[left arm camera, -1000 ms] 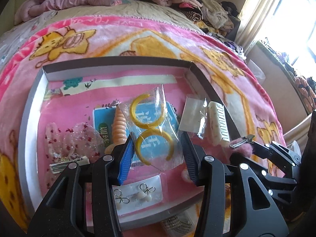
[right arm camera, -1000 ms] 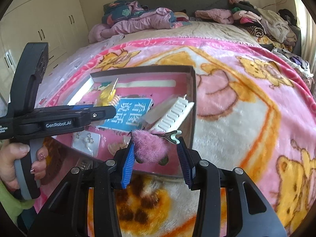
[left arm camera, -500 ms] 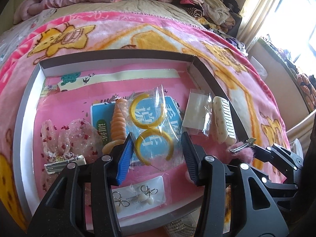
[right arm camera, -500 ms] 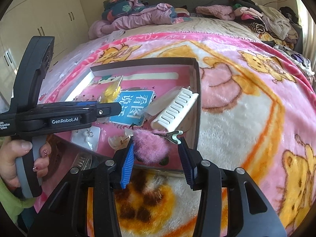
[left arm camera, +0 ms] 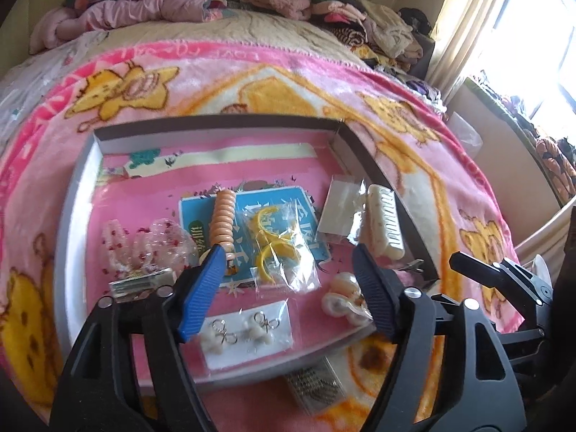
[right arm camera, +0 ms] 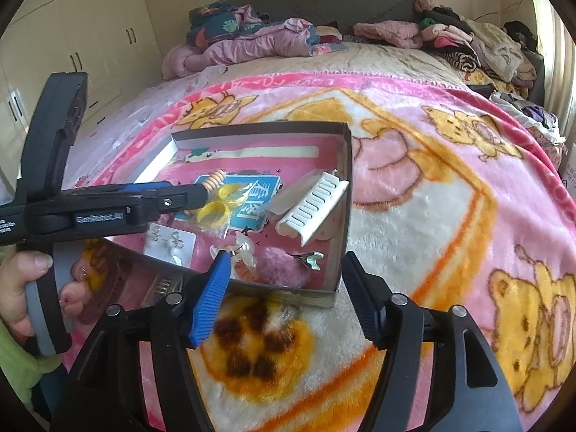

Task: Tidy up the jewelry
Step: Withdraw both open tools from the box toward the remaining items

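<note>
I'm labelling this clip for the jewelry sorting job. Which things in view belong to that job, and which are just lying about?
Part of the job:
- box
- bagged yellow hoops
- earring card
- pink pompom clip
- white hair claw
- orange spiral clip

Lying about:
- cartoon blanket
- heaped clothes
- wardrobe

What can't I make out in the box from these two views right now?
- Pink pompom clip: hidden behind the right gripper's arm in the left view.
- Earring card: motion blur smears details, left view.
- Metal item outside the box: blurred, partly covered by its near wall; unidentifiable.
</note>
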`<state>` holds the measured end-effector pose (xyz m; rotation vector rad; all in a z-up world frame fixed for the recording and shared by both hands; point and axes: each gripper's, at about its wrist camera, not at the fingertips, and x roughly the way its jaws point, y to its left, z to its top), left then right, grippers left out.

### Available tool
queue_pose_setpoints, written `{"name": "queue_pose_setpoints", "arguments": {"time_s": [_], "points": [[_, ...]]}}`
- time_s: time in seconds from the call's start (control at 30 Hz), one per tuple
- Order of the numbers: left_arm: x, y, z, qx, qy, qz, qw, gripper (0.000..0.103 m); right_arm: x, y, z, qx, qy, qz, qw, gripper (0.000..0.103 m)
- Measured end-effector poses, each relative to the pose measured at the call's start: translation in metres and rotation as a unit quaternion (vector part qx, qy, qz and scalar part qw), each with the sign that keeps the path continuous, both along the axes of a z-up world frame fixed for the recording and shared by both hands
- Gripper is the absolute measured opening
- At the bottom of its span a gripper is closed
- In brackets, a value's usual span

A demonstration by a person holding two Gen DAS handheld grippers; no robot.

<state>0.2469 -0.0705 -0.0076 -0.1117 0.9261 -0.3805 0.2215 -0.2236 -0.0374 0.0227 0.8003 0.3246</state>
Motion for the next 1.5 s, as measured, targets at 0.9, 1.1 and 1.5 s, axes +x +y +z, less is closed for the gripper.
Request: {"name": "queue_pose_setpoints", "arguments": {"time_s": [0.9,1.1,1.5], "points": [[-0.091,0.074,0.029,0.028,-0.052,0.086,0.9945,0.091,-0.050,0.039,0.027,-0.004,-0.033,0.043,0.999,0.074],[-0.107,0.092,0.018,0.032,-0.040,0.099,0.9938,0.091,-0.053,0.049,0.019,-0.010,-0.024,0.053,0.998,0.074],[-0.128,0.107,-0.011,0.059,-0.008,0.094,0.9938,0.091,-0.043,0.074,-0.007,-0.023,0.008,0.079,0.997,0.074]]}}
